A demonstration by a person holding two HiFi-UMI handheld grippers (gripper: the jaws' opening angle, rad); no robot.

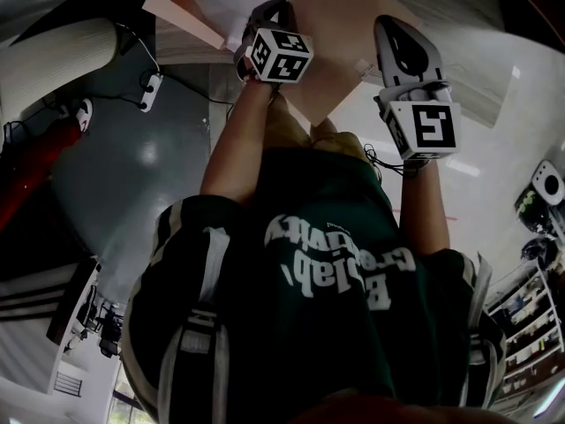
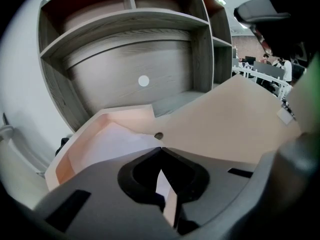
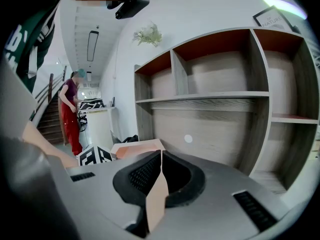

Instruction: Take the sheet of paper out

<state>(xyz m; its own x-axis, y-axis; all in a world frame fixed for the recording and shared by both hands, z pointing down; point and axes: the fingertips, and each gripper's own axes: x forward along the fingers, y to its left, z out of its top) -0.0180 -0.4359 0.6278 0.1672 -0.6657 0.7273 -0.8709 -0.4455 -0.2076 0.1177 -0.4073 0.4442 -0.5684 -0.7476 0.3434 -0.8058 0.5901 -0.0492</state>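
Sheet (image 2: 114, 145), white, inside beige envelope (image 2: 235, 121), pinched by closed left tool (image 2: 161, 150); envelope edge clamped by right tool (image 3: 160, 155); shelf (image 2: 131, 26) far behind.

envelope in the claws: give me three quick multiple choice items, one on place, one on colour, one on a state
1. Where is the white sheet of paper?
A) inside the open envelope
B) wholly outside it
C) wrapped around it

2. What colour is the envelope?
A) blue
B) pale tan
C) green

3. How is the right claw?
A) wide open and empty
B) shut on the envelope
C) out of view

Answers:
1 A: the sheet shows within the envelope's open mouth.
2 B: its face is pale tan in the left gripper view.
3 B: the right gripper view shows the jaws together on a tan edge of the envelope.
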